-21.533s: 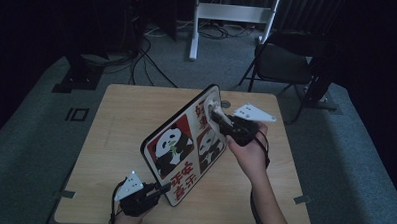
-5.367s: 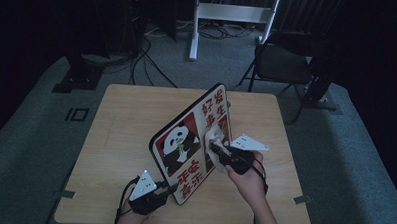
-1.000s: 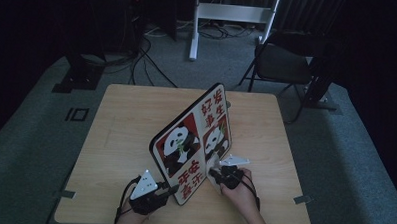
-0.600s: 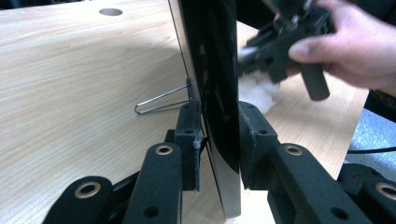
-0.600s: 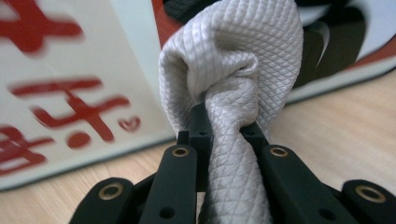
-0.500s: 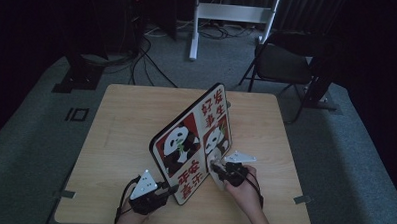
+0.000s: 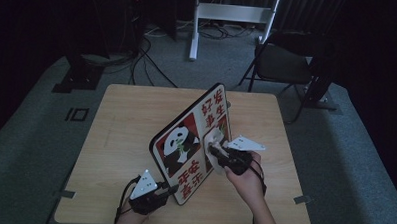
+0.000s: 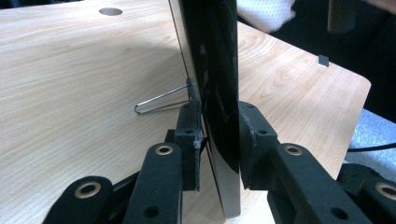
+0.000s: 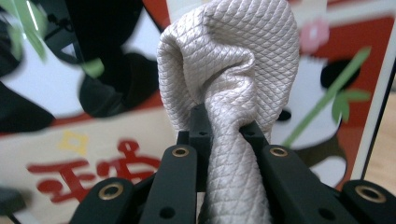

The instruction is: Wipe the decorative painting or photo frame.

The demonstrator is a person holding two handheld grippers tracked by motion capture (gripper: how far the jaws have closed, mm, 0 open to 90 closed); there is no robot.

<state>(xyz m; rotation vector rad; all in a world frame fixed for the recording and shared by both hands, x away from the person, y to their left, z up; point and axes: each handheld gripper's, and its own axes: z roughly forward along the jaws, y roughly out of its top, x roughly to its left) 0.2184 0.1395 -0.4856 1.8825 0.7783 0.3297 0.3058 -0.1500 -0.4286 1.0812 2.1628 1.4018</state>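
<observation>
A panda picture board (image 7: pixel 190 141) with red characters stands on edge, tilted, on the wooden table (image 7: pixel 121 119). At its near lower corner my left gripper (image 7: pixel 169 191) is shut on the board's edge (image 8: pixel 219 135), one pad on each face. A thin wire stand (image 8: pixel 161 101) sticks out from the board's back. My right gripper (image 7: pixel 214 151) is shut on a bunched white quilted cloth (image 9: pixel 229 84) and holds it against the board's front face (image 9: pixel 116 126), over the right-hand panda panel. The cloth (image 7: pixel 214 142) shows as a pale wad at the gripper's tip.
A dark folding chair (image 7: pixel 283 60) stands beyond the table's far right corner. A white stand's base (image 7: pixel 230 13) and cables (image 7: pixel 148 55) lie on the grey floor behind. The table's left half is bare wood, with a round hole (image 8: pixel 110 11) near one edge.
My right gripper has moved up the board's face with the cloth, from near the bottom edge to the middle of the right panel. The left gripper and board stayed put.
</observation>
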